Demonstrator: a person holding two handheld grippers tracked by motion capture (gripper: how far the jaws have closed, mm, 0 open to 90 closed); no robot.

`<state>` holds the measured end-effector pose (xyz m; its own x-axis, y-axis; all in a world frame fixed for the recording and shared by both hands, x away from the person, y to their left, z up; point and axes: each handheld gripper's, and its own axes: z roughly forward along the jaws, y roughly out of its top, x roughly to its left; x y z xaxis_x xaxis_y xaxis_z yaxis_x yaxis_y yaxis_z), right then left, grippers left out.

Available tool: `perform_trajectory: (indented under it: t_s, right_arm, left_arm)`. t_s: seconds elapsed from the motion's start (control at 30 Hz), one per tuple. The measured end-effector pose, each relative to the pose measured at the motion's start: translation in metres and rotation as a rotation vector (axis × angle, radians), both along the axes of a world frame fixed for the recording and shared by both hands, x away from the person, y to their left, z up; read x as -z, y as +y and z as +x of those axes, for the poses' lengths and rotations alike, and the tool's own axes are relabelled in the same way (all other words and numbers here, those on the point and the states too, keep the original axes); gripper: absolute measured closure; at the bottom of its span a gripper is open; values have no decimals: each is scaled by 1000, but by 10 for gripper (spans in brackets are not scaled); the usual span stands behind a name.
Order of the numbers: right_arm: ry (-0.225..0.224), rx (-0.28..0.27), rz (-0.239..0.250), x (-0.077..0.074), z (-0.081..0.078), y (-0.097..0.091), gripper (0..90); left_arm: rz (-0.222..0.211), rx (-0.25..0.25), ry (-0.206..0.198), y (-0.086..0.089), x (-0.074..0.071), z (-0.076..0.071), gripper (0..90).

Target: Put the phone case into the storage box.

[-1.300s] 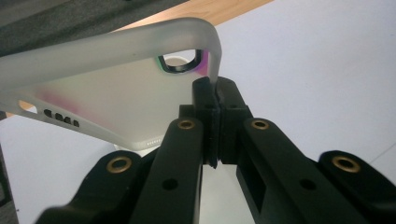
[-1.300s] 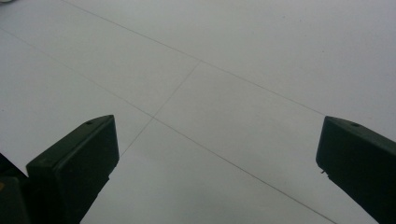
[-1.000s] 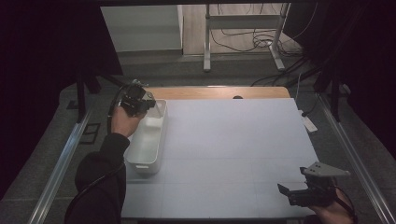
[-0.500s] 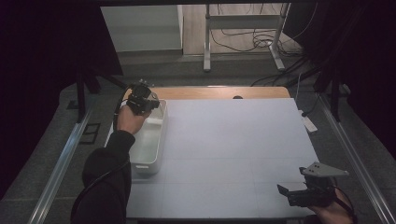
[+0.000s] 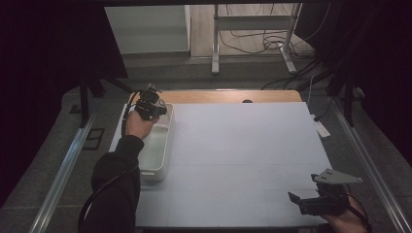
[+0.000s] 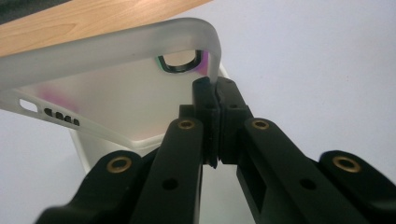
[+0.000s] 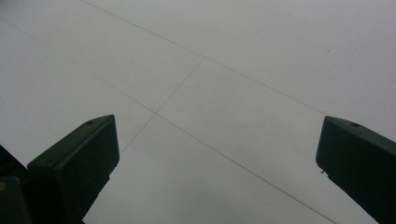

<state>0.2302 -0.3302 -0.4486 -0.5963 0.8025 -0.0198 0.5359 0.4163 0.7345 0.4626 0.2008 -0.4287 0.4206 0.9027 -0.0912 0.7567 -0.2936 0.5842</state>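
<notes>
A frosted, see-through phone case (image 6: 116, 79) with a dark-ringed camera hole hangs from one corner edge, and my left gripper (image 6: 215, 91) is shut on that edge. It is held over the far end of a white rectangular bin (image 5: 158, 162), whose wall (image 6: 93, 147) appears under the case. From above, the left gripper (image 5: 150, 108) sits at the bin's far end in the person's left hand. My right gripper (image 5: 303, 201) rests near the table's front right corner. Its jaws stand wide open (image 7: 217, 154) over bare white table, with nothing between them.
The white table top (image 5: 243, 145) has a wooden strip (image 5: 228, 96) along its far edge. Metal rails (image 5: 63, 170) run along both sides of the table. Cables and a stand (image 5: 252, 39) are on the floor beyond it.
The left hand has shifted slightly right and lower over the bin's far end, with the case still in its jaws. The right gripper has stayed put.
</notes>
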Motion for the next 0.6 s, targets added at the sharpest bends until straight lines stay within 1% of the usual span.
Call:
perform_trajectory:
  t_s: [0.2, 0.37, 0.47, 0.6]
  right_arm:
    - [-3, -2, 1, 0, 0, 0, 0]
    - [-6, -4, 3, 0, 0, 0, 0]
    - [-8, -5, 3, 0, -1, 0, 0]
    - [-8, -6, 2, 0, -1, 0, 0]
  left_arm:
    - [-14, -14, 12, -1, 6, 7, 883]
    - [-29, -22, 6, -3, 9, 11, 877]
    - [-28, -21, -2, -5, 10, 14, 870]
    - [-30, -33, -11, -6, 12, 17, 853]
